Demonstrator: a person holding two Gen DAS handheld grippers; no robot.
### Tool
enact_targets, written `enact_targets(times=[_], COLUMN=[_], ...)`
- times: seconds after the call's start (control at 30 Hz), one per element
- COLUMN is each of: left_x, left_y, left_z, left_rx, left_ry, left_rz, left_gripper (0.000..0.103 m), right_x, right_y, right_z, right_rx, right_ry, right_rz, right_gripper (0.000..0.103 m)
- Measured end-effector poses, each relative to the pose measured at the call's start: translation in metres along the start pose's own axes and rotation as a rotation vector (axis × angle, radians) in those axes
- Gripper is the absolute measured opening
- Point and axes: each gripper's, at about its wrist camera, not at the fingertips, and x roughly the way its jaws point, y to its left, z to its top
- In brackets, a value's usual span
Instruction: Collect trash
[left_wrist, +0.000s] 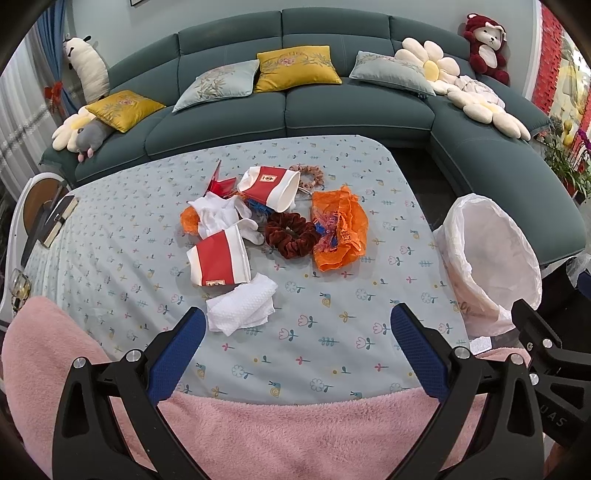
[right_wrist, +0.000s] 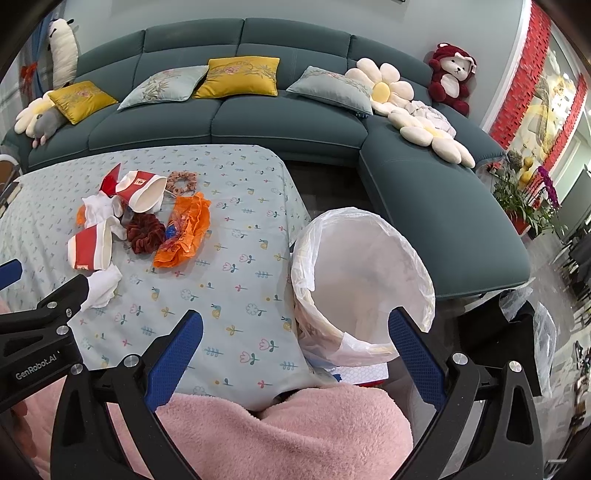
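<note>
Bin (right_wrist: 364, 280) with its white liner sits right at the table (left_wrist: 332, 350) edge, probably so trash drops straight in. The trash pile (left_wrist: 266, 221) of cups, tissue and orange wrapper sits mid-table. Left gripper (left_wrist: 295, 325) and right gripper (right_wrist: 295, 325) both spread wide, holding nothing.

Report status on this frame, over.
Left gripper and right gripper open, empty. Crumpled white paper towel nearest left. White-lined trash bin empty, unobstructed.
</note>
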Motion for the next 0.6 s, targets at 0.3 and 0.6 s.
enact_targets(times=[0.3, 0.6], left_x=[-0.0021, -0.0047], left_y=[-0.001, -0.0036], left_z=[0.0004, 0.0023], left_rx=[0.004, 0.025], left_ry=[-0.005, -0.018], left_rz=[0.007, 0.006], left_gripper=[0.096, 0.096], right_x=[0.0003, -0.0033], right_y=[-0.0028, -0.0059], right_z=[0.0009, 0.0034], right_rx=[0.013, 0.022], right_ry=[-0.002, -0.014], right_rz=[-0.003, -0.015], right_gripper=[0.096, 0.096])
